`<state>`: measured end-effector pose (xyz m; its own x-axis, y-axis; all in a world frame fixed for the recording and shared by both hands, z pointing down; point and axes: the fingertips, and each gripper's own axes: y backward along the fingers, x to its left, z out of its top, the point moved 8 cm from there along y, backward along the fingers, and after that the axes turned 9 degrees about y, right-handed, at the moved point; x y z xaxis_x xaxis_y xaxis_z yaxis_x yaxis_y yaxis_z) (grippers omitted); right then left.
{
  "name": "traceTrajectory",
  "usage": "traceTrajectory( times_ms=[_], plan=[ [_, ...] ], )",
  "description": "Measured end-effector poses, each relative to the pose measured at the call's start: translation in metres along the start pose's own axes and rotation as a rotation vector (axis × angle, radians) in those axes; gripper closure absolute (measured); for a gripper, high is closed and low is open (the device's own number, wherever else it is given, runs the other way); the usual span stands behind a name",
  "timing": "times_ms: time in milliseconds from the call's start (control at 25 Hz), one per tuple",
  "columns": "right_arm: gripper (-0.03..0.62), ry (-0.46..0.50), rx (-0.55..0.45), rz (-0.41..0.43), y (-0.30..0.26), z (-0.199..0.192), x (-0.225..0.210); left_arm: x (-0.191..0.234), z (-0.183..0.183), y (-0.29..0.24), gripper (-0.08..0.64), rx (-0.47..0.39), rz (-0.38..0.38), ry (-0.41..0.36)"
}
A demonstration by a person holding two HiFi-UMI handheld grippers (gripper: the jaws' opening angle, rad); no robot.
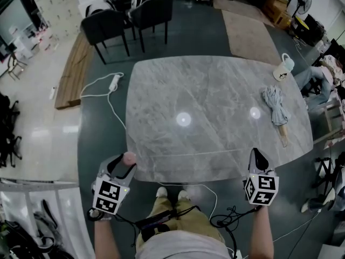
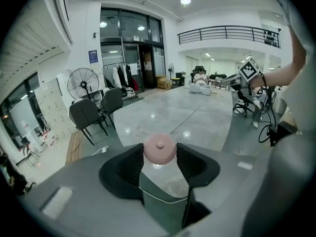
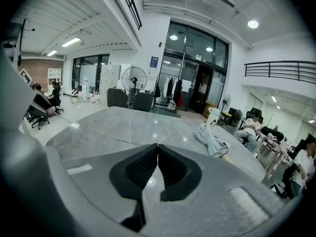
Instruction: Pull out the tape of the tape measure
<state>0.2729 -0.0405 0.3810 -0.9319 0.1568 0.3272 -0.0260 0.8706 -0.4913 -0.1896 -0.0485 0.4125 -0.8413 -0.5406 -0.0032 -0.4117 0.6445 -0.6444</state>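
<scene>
A small round pink tape measure [image 2: 159, 147] sits between the jaws of my left gripper [image 2: 159, 158], which is shut on it. In the head view the pink tape measure [image 1: 129, 157] shows at the tip of the left gripper [image 1: 126, 164], just off the near left corner of the grey marble table [image 1: 215, 107]. No tape shows outside the case. My right gripper [image 1: 258, 155] hovers at the table's near right edge. Its jaws are shut with nothing between them, as the right gripper [image 3: 157, 149] view shows.
A folded grey umbrella [image 1: 276, 107] with a wooden handle lies at the table's right side, and a white mug [image 1: 283, 68] stands behind it. Two dark chairs [image 1: 129, 20] stand beyond the far edge. A power strip and cord [image 1: 110, 85] lie on the floor to the left.
</scene>
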Motion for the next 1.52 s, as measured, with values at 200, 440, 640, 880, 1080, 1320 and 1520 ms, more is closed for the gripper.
traceTrajectory(
  times_ms=[200,440,640,880,1080,1320,1520],
  plan=[
    [0.584,-0.004,0.024,0.021,-0.008,-0.007,0.005,-0.009,-0.001,-0.014,0.330,0.029,-0.032,-0.013],
    [0.584,-0.023,0.053,0.033,-0.018,-0.019,0.005,-0.010,-0.010,-0.028,0.330,0.072,-0.044,-0.020],
    [0.584,-0.010,0.084,0.046,-0.030,-0.030,0.007,-0.008,-0.016,-0.045,0.330,0.097,-0.049,-0.012],
    [0.584,0.004,0.119,0.067,-0.046,-0.045,0.009,-0.008,-0.027,-0.063,0.330,0.126,-0.051,0.006],
    [0.583,0.003,0.155,0.088,-0.058,-0.062,0.012,-0.010,-0.038,-0.075,0.330,0.166,-0.060,0.001],
    [0.584,0.005,0.194,0.105,-0.068,-0.079,0.016,-0.011,-0.046,-0.086,0.330,0.186,-0.052,0.008],
    [0.583,0.009,0.218,0.125,-0.074,-0.088,0.020,-0.012,-0.053,-0.089,0.330,0.200,-0.050,0.019]
  ],
)
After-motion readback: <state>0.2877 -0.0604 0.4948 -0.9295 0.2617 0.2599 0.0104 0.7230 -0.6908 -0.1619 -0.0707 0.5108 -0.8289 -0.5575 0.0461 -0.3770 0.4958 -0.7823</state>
